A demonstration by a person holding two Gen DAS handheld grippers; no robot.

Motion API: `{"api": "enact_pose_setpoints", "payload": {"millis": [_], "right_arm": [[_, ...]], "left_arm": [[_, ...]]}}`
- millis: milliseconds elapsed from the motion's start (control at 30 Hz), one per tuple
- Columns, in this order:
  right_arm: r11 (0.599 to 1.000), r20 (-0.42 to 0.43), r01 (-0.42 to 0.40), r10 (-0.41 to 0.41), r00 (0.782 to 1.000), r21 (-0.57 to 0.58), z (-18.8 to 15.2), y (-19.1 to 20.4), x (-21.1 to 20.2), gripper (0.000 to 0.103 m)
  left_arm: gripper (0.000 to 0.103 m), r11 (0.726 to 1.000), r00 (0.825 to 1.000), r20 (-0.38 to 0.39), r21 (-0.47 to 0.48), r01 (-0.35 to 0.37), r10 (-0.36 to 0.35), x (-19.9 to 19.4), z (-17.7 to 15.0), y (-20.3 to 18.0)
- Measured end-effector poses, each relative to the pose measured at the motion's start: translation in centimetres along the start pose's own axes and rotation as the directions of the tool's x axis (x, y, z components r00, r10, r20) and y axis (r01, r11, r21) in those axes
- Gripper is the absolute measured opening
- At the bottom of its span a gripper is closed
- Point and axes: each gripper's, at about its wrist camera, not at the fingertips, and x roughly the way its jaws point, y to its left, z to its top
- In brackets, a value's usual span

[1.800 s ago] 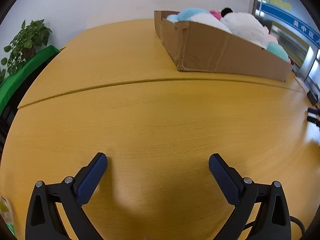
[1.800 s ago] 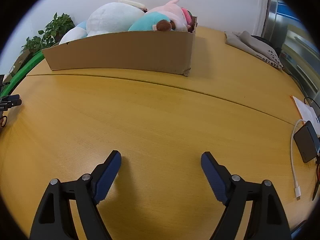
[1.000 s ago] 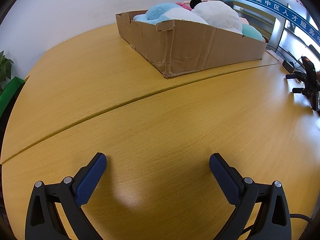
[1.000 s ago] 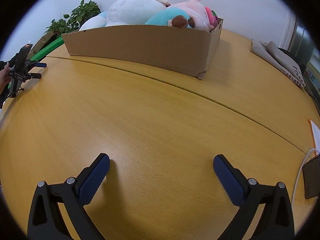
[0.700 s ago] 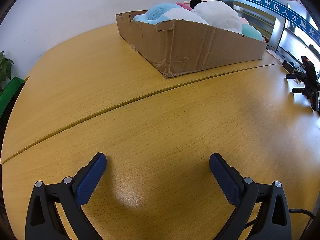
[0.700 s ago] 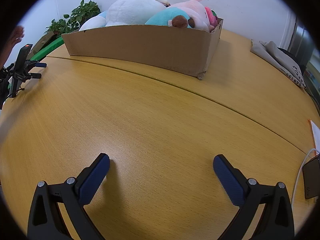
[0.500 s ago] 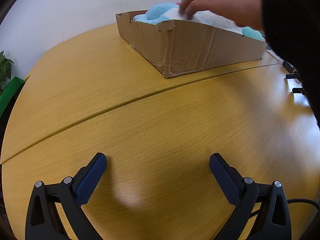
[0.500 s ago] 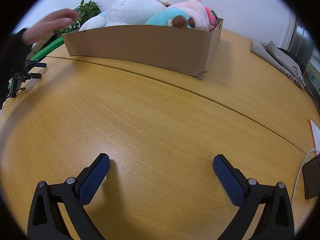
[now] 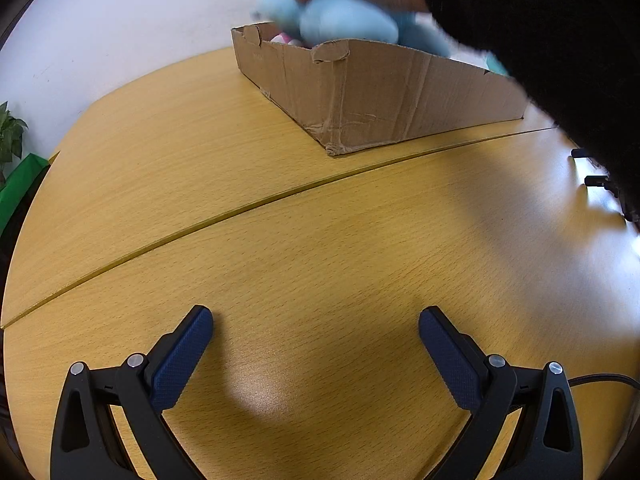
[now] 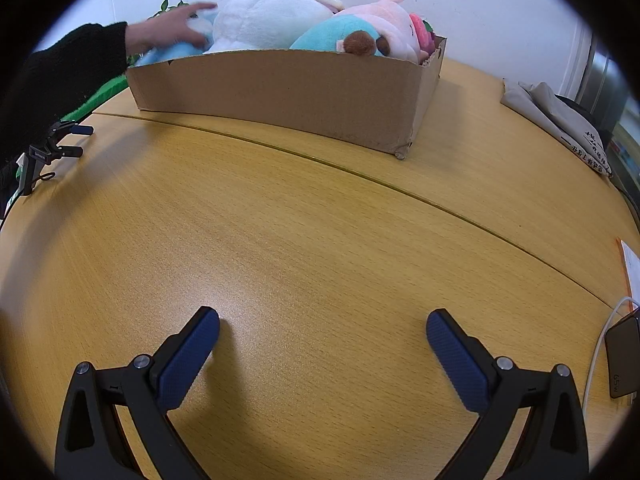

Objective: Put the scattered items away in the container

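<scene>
Left gripper point(image 9: 316, 330): jaws spread wide, nothing between them; sits low over the near edge of the table point(image 9: 200, 168), apparently parked there.
Right gripper point(image 10: 322, 330): jaws spread equally wide, empty; also low over the near edge, on bare wood.
Container: cardboard box point(image 10: 288, 92) on the far part of the table, beyond the curved seam; one bottom corner points toward the left camera.
Contents: white plush point(image 10: 268, 20), teal plush point(image 10: 340, 34) and pink plush point(image 10: 390, 26) piled above the rim.
Bare hand point(image 10: 172, 32): a black-sleeved arm reaches over the box's left end and grips the light blue plush point(image 9: 340, 20); blurred in the left view, so whether the toy is going in or coming out cannot be told.
Scattered items: none visible on the table within either gripper's reach.
Side clutter: grey cloth point(image 10: 560, 124) at the far right edge, phone and cable point(image 10: 622, 356) at the right edge.
Step in hand (judgement): waiting. Best to keep both grippers clear of the box until the hand is out, then approach a plush from above and pinch a soft bulge squarely.
</scene>
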Motion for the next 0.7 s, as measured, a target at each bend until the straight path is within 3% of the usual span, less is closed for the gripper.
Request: {"api": "enact_pose_setpoints", "payload": {"millis": [700], "right_arm": [[1.0,-0.002,0.0,0.0,1.0,0.002,0.23,0.01,-0.09,0.103]], "left_arm": [[0.103,1.0,1.0,0.002,-0.002,-0.001,0.001,-0.24,0.03,0.16]]}}
